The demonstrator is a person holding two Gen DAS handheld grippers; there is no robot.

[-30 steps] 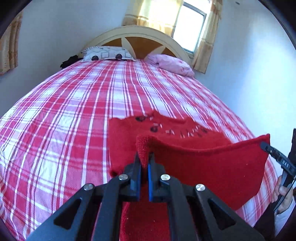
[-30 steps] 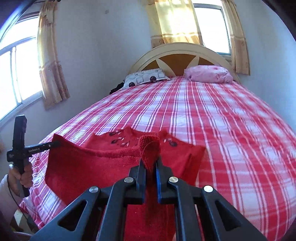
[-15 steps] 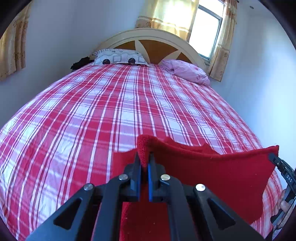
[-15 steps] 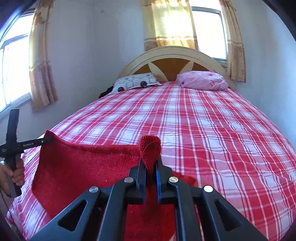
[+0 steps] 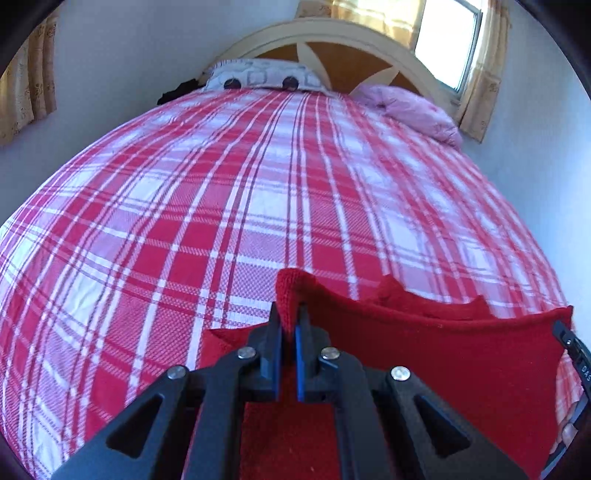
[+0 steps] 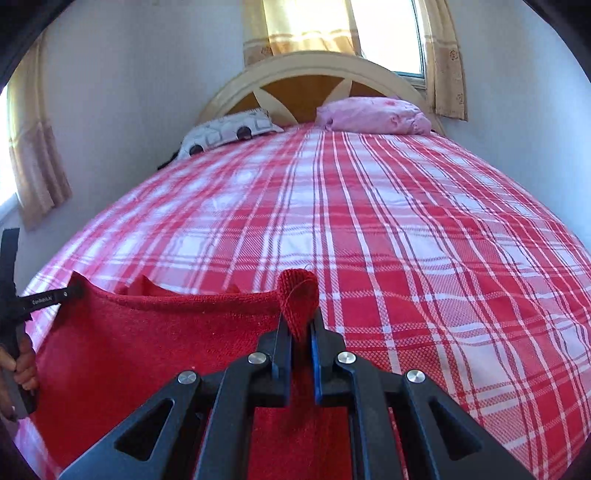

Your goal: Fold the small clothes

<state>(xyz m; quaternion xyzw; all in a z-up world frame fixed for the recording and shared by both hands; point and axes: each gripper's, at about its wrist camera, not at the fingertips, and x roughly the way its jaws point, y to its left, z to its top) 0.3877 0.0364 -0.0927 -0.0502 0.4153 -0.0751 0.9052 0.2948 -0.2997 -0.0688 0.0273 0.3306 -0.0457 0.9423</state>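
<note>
A small red knit garment (image 5: pixel 454 354) is held up by one edge, stretched taut between my two grippers, low over the near end of the bed. My left gripper (image 5: pixel 288 314) is shut on its left corner. My right gripper (image 6: pixel 299 325) is shut on its right corner, and the garment (image 6: pixel 155 350) spans away to the left in the right wrist view. The garment's lower layer lies on the bed beneath the lifted flap, with points of it peeking past the top edge. The right gripper also shows at the right edge of the left wrist view (image 5: pixel 569 339), and the left gripper at the left edge of the right wrist view (image 6: pixel 70 293).
The bed has a red and white plaid cover (image 5: pixel 258 192). A patterned pillow (image 5: pixel 262 77) and a pink pillow (image 5: pixel 410 110) lie by the cream headboard (image 6: pixel 314 70). Walls stand close on both sides, with curtained windows (image 6: pixel 321 26).
Both grippers have carried the lifted edge of the garment forward and down over the part lying on the bed. The decorated top of the garment is now covered.
</note>
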